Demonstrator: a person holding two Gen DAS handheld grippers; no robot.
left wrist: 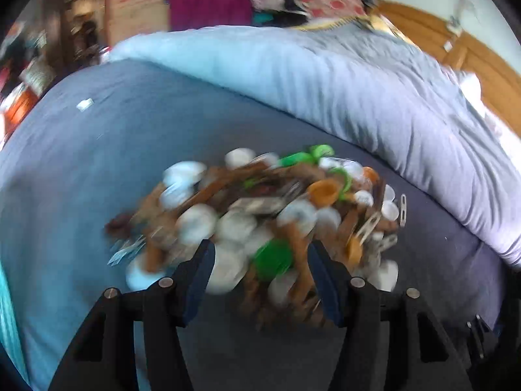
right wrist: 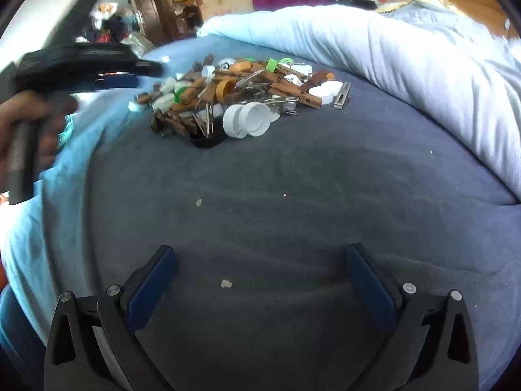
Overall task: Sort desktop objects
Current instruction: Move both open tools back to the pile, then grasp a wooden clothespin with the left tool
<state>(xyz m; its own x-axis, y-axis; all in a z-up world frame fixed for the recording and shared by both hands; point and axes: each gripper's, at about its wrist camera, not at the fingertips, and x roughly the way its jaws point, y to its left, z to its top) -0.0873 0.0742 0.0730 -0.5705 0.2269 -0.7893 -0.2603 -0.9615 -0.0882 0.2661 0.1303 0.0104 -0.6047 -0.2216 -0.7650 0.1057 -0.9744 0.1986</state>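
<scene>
A mixed heap [right wrist: 241, 97] of wooden clothespins, plastic bottle caps and a few metal clips lies on a bed covered by a dark blue-grey sheet [right wrist: 293, 202], just in front of a rolled pale blanket [right wrist: 407, 75]. The left gripper [left wrist: 259, 260] hangs close over the near edge of the heap, its jaws partly apart with caps and pins showing between them; that view is smeared, so I cannot tell whether the pads touch anything, and nothing looks gripped. The right gripper [right wrist: 260, 270] is well back from the heap over bare sheet, jaws spread wide and empty. Every piece here should be light and rigid. The white bottle caps [right wrist: 247, 123] at the front are smooth and round, likely to skid or pop out of a pinch, so taking one across its rim, open side up, seems safest. The wooden clothespins [right wrist: 293, 89] offer flat, grippy flanks and are best pinched across the two long faces, away from the spring. The metal clip [right wrist: 342, 96] lying apart at the right edge is thin and slick. The pieces interlock, so pulling one may drag neighbours, and the soft mattress will give under a downward press.
</scene>
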